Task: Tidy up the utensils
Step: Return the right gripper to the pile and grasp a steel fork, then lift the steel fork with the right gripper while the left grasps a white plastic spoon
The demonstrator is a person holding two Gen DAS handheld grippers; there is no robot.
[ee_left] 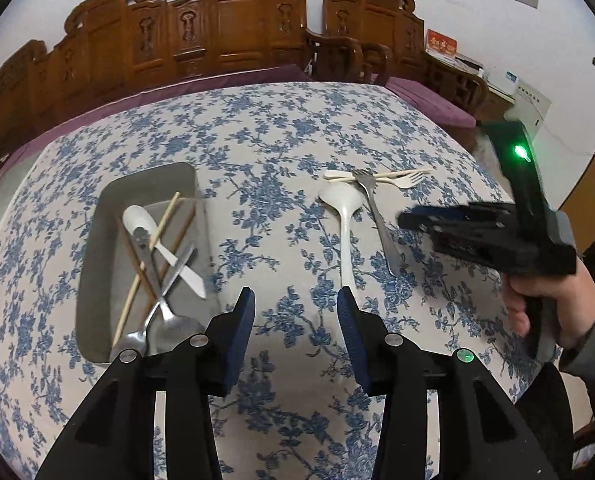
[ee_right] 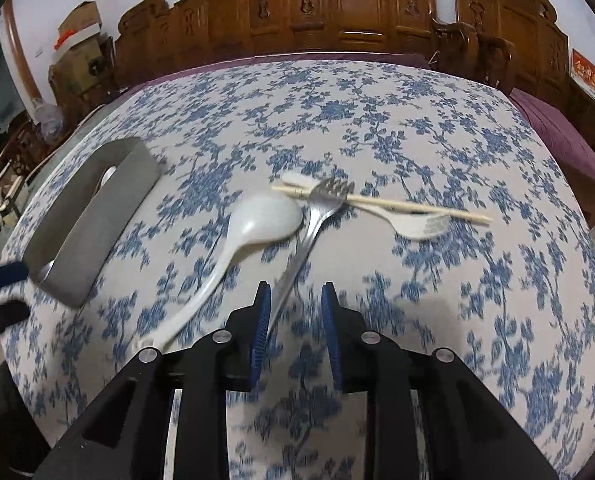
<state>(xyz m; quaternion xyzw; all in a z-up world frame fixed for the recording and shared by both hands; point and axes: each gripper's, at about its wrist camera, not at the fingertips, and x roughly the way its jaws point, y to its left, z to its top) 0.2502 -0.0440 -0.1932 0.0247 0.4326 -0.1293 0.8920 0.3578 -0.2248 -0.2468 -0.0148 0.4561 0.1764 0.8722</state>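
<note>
A grey tray (ee_left: 109,216) on the left of the table holds several utensils: a white spoon (ee_left: 137,220), metal spoons (ee_left: 173,320) and chopsticks (ee_left: 165,220). On the cloth lie a white ladle (ee_left: 343,216), a metal fork (ee_left: 377,216), a white plastic fork (ee_left: 407,180) and a chopstick (ee_left: 393,174). My left gripper (ee_left: 295,300) is open and empty, just right of the tray, near the ladle's handle. My right gripper (ee_right: 295,300) is open, with the metal fork's handle (ee_right: 297,256) by its left finger; the ladle (ee_right: 265,220) lies to its left. It also shows in the left wrist view (ee_left: 417,220).
The table carries a blue floral cloth (ee_left: 257,128). Carved wooden chairs (ee_left: 233,20) and purple cushions (ee_left: 429,100) stand behind the far edge. The tray's outer wall (ee_right: 93,216) shows at the left of the right wrist view. Cardboard boxes (ee_right: 77,36) sit at the far left.
</note>
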